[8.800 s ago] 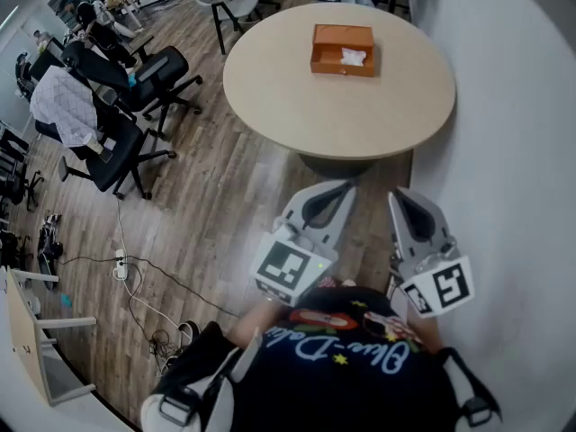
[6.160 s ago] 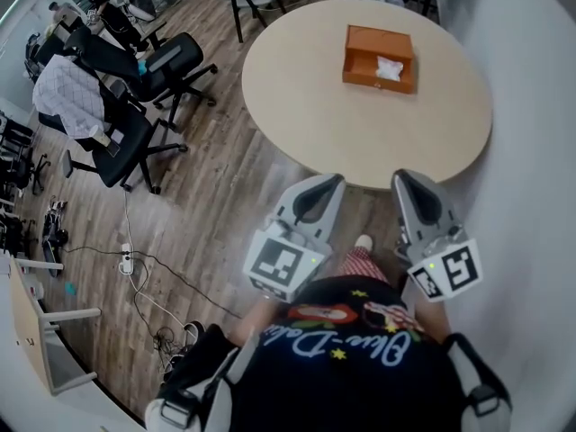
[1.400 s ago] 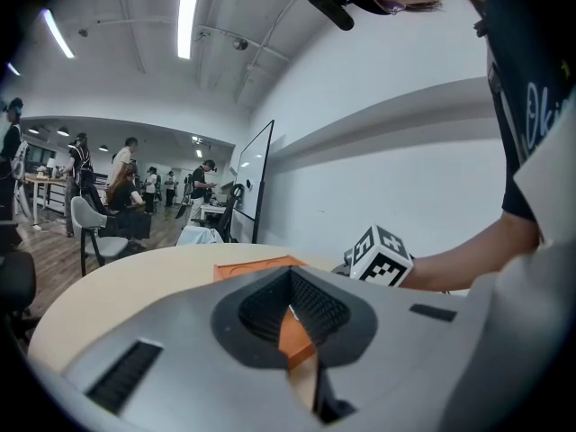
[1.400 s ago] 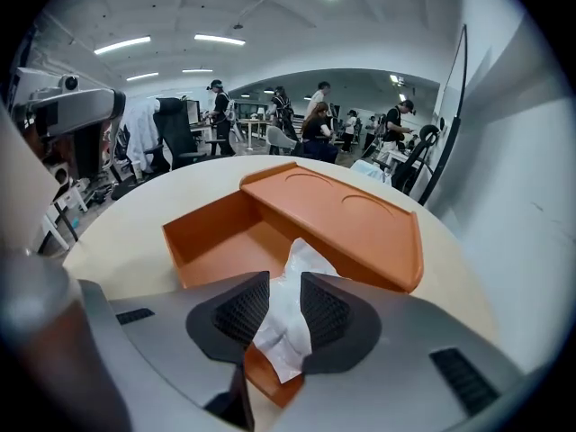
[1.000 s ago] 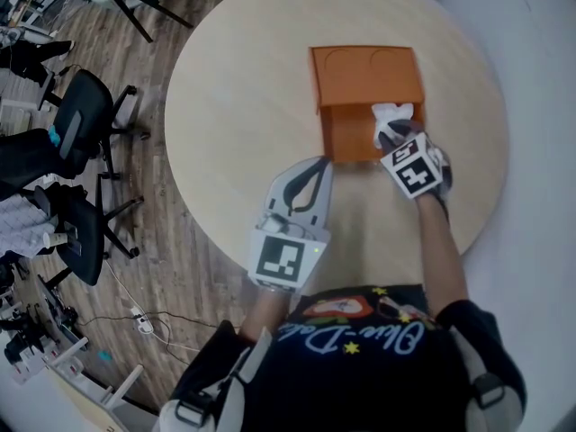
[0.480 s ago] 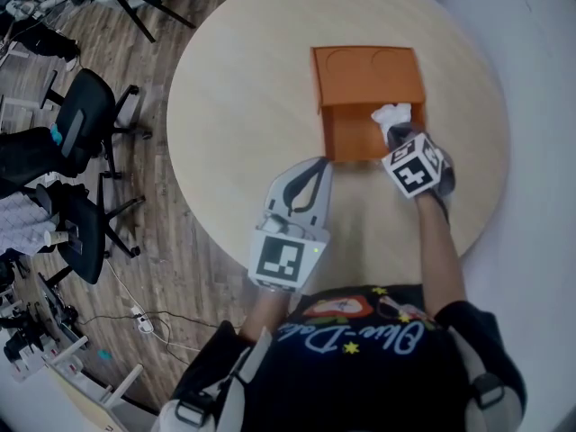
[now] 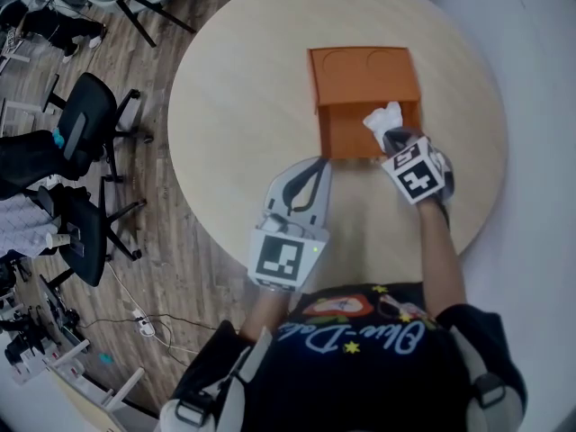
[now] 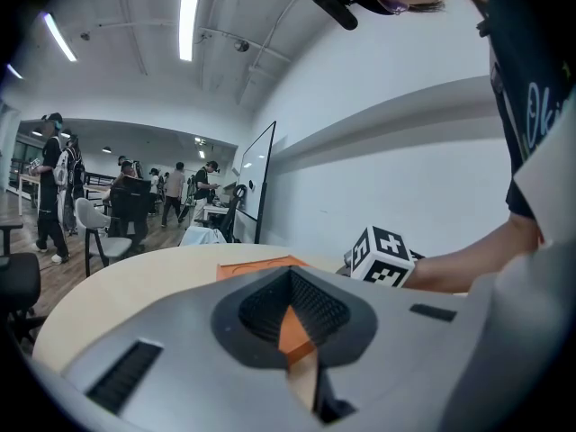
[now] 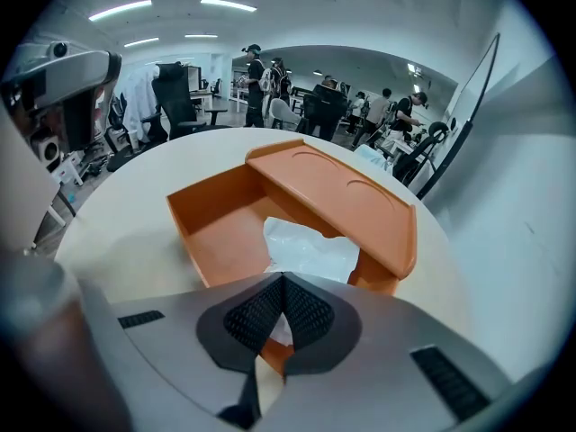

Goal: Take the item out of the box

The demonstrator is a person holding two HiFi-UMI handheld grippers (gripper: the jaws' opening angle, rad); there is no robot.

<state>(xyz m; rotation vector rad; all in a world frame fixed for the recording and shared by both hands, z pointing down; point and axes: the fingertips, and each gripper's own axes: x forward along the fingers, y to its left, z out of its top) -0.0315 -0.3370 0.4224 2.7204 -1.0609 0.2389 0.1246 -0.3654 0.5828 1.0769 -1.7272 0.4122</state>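
I am standing at a round pale table (image 7: pixel 234 106) in an open office, with wood floor (image 7: pixel 162 241) and black chairs (image 7: pixel 90 124) spreading to my left and a plain white wall (image 7: pixel 540 151) running close on my right. People are gathering far off in the background, too small to make out.

The item (image 9: pixel 310 246), something white and crumpled, is sitting in the right side of the orange box (image 9: pixel 216 232), against the near wall. My right gripper (image 9: pixel 281 282) is reaching over that near wall and pinching the item's near edge, jaws pressed together on it. The item's lower part is disappearing behind my jaws, and I cannot tell whether it is paper or thin plastic.

The box is lying near the middle of the table, toward the wall side. Its lid (image 9: pixel 342 196) is covering the far part, so whatever is under it is staying out of sight.

My left gripper (image 7: pixel 315 164) is hovering over the table just beside the box's near left corner, apart from it, jaws closed with nothing between them. In its own view its body is blocking most of the table, showing only a sliver of orange through the jaw gap.
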